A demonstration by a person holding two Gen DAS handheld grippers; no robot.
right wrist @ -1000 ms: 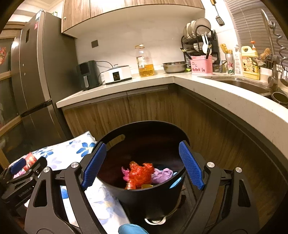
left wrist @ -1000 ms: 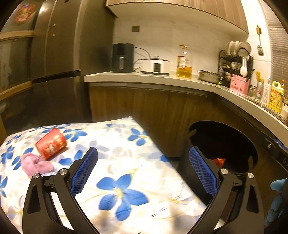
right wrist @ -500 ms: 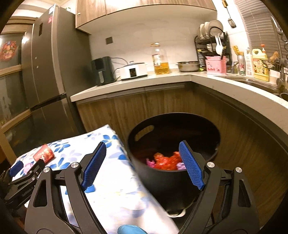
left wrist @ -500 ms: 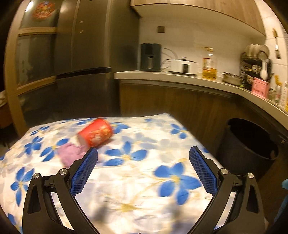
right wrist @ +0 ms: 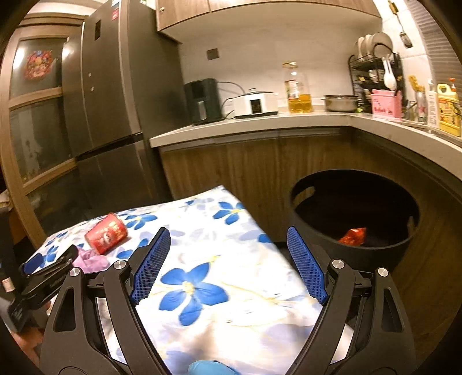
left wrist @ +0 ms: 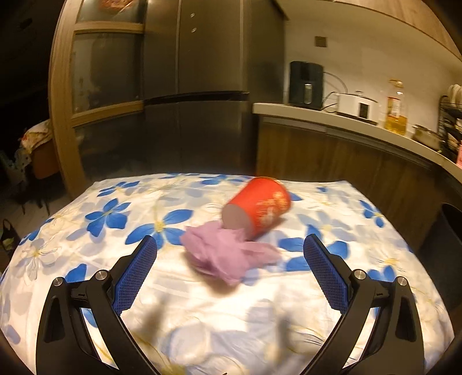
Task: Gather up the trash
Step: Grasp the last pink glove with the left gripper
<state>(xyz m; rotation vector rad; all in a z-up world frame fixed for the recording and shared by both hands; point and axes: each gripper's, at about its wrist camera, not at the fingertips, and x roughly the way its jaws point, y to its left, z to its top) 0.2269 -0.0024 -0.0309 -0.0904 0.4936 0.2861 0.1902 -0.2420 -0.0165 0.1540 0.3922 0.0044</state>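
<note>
Swung from the bin (right wrist: 355,219) to face the table (left wrist: 86,259), the left gripper (left wrist: 231,268), wide open and empty like the right gripper (right wrist: 228,259), is nearer the tissue (left wrist: 228,253) lying just ahead between its fingers, touching the toppled cup (left wrist: 260,207).

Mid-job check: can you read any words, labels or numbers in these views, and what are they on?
Nothing reads clearly enough to quote.
Red cup: white print, blurred by motion.
Oil bottle: label too small to read.
Pink box: dark lettering, too small to read.
Yellow jug: label too small to read.
Sticker high on the fridge: too small to read.
</note>
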